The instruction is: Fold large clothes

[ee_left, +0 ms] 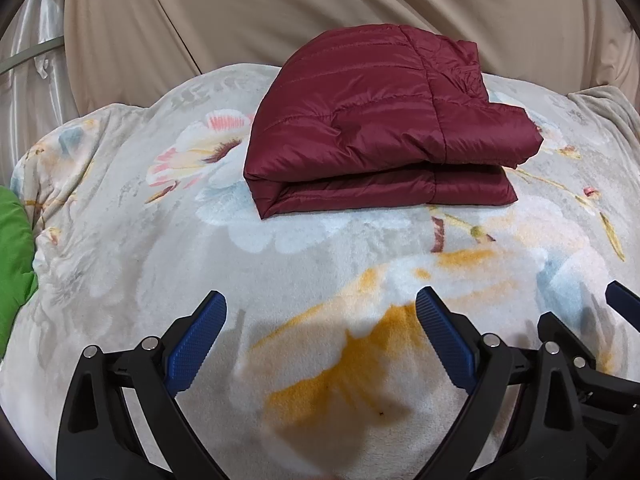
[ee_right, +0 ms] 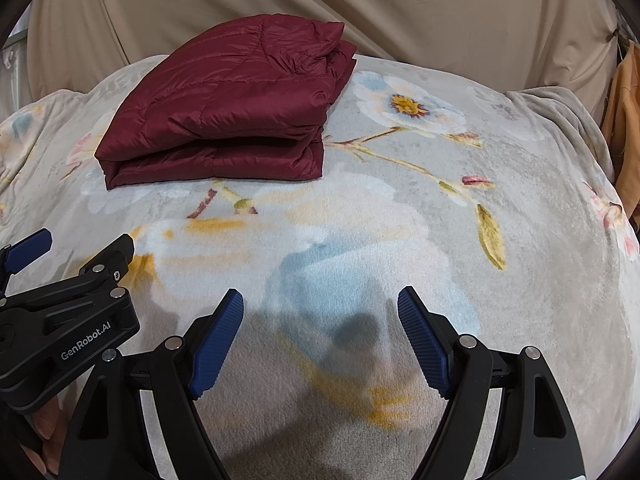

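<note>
A dark red quilted down jacket (ee_left: 376, 128) lies folded into a thick rectangle on the floral blanket (ee_left: 160, 264), far from both grippers. It also shows in the right wrist view (ee_right: 228, 116), at the upper left. My left gripper (ee_left: 320, 316) is open and empty, low over the blanket, well short of the jacket. My right gripper (ee_right: 320, 312) is open and empty too, beside the left one. The left gripper's body (ee_right: 68, 320) shows at the left edge of the right wrist view.
The blanket (ee_right: 480, 280) covers a bed. Beige curtain fabric (ee_left: 280, 8) hangs behind it. A green item (ee_left: 14, 264) lies at the bed's left edge. An orange cloth (ee_right: 626, 128) hangs at the right. The blanket's right edge drops off near there.
</note>
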Available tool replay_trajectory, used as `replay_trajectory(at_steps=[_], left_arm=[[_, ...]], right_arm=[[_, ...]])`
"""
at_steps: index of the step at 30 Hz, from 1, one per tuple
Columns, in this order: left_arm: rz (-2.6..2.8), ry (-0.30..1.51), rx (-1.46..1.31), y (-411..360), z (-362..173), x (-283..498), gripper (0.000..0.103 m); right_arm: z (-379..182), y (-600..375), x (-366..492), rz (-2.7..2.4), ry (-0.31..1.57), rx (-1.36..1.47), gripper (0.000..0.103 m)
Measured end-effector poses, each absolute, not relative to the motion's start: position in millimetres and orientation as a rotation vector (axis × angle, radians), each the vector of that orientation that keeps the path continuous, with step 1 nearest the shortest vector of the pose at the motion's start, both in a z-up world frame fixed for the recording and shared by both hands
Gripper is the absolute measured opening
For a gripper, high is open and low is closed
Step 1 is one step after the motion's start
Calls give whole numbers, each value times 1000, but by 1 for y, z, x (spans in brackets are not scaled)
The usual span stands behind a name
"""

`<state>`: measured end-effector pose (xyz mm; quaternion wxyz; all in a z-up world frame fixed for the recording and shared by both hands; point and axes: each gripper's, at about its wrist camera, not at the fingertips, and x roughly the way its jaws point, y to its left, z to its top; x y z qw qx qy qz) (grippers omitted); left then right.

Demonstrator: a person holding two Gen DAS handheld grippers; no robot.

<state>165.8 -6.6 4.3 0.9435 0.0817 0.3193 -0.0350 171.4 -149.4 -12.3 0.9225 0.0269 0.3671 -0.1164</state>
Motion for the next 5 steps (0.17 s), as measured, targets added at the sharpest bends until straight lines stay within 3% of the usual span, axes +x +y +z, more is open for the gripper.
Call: replay_trajectory(at_steps=[5], left_arm=[[-75,648,170,-5,4,165,92]], right_arm=[[-12,-150,171,-242,753,53,77]])
